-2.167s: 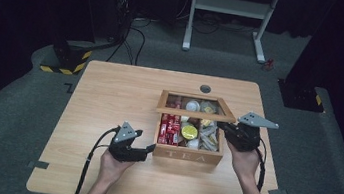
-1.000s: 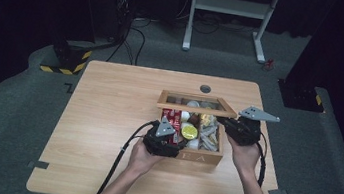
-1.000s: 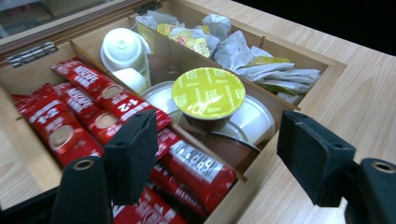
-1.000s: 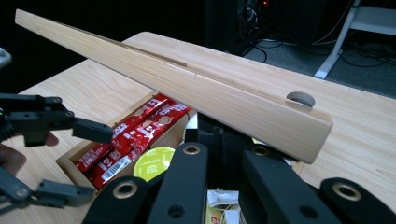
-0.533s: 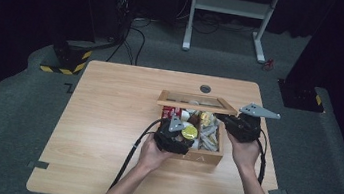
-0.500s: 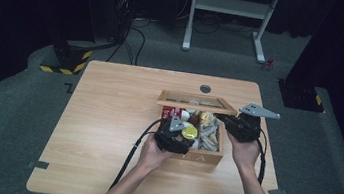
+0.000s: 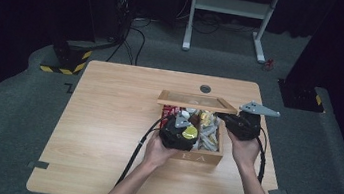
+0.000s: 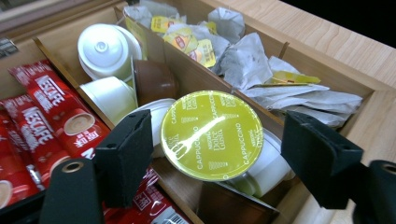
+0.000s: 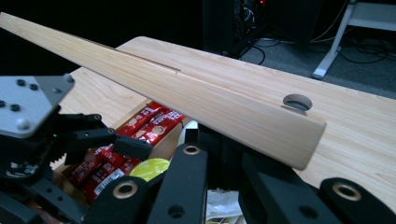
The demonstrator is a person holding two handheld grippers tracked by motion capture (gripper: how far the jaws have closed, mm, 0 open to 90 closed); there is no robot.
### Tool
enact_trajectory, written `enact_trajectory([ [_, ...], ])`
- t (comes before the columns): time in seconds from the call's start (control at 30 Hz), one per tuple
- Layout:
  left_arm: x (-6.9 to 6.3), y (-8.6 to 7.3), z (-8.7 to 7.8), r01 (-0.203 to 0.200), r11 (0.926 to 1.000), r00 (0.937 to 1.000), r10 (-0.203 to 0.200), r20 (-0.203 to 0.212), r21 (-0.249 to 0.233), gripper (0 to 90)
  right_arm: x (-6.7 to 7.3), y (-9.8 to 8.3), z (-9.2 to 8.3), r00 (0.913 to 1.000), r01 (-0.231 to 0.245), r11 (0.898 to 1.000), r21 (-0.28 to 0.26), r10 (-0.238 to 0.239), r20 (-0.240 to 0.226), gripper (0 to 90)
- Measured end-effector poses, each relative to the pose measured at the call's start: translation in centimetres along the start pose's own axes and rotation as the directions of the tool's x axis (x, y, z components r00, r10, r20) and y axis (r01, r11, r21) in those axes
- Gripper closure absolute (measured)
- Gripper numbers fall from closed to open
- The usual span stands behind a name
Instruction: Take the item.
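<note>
Here left claw (image 8: 212,154) spread round yellow capsule (image 8: 212,135); right claw (image 9: 224,168) pinching lid (image 9: 187,100).

Right gripper (image 9: 224,154) jaws clamp the box lid (image 9: 196,100) edge

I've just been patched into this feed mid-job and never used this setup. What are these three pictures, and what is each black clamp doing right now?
A person at a wooden table holds a two-jaw clamp in each hand. The high view looks down from above; the other two come from cameras riding on each clamp. On the table is a wooden tea box with compartments of red coffee sachets, white capsules and tea bags. The right gripper is shut on the box's lid, holding it up. The left gripper is inside the box, jaws open either side of a yellow-green cappuccino capsule, not pressing on it; they have just been closing.
</note>
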State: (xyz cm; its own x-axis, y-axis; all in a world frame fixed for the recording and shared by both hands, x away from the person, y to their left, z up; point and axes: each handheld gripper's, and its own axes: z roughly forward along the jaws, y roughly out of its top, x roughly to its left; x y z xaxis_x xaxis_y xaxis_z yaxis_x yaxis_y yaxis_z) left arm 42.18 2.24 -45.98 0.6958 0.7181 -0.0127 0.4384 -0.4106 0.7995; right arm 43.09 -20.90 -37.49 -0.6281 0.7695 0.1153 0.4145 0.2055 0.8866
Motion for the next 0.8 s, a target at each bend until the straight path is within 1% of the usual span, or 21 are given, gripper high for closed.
enact_trajectory([
  [0.1,0.10,0.12,0.09,0.009,1.0000,1.0000,-0.009,-0.002,0.001,26.0,0.03,0.00,-0.01,1.0000,-0.001,1.000,0.004,0.001,0.001,90.0],
  [0.27,-0.06,0.27,0.36,-0.001,0.9998,0.9999,0.001,-0.016,0.018,26.8,0.00,0.04,0.01,1.0000,-0.002,1.000,0.001,0.002,0.001,90.0],
  [0.33,-0.12,0.34,0.50,-0.006,0.9996,0.9999,0.007,-0.015,0.027,27.0,0.02,0.05,0.01,1.0000,-0.004,1.000,0.002,0.004,0.001,90.0],
  [0.43,-0.28,0.44,0.70,-0.003,0.9993,0.9999,0.004,-0.016,0.037,27.9,0.00,0.06,0.01,1.0000,-0.003,1.000,0.004,0.003,0.000,90.0],
  [0.53,-0.39,0.51,0.92,-0.011,0.9987,0.9996,0.012,-0.027,0.049,31.0,0.03,0.01,0.00,1.0000,-0.008,1.000,0.003,0.008,0.000,90.0],
  [0.67,-0.23,0.52,0.91,0.005,0.9986,0.9997,-0.003,-0.024,0.053,37.1,-0.01,-0.02,0.03,1.0000,-0.007,1.000,-0.001,0.007,-0.003,90.0],
  [0.8,-0.13,0.52,0.91,0.011,0.9986,0.9997,-0.009,-0.021,0.052,38.0,0.01,0.00,0.04,1.0000,-0.009,1.000,0.003,0.009,-0.003,90.0],
])
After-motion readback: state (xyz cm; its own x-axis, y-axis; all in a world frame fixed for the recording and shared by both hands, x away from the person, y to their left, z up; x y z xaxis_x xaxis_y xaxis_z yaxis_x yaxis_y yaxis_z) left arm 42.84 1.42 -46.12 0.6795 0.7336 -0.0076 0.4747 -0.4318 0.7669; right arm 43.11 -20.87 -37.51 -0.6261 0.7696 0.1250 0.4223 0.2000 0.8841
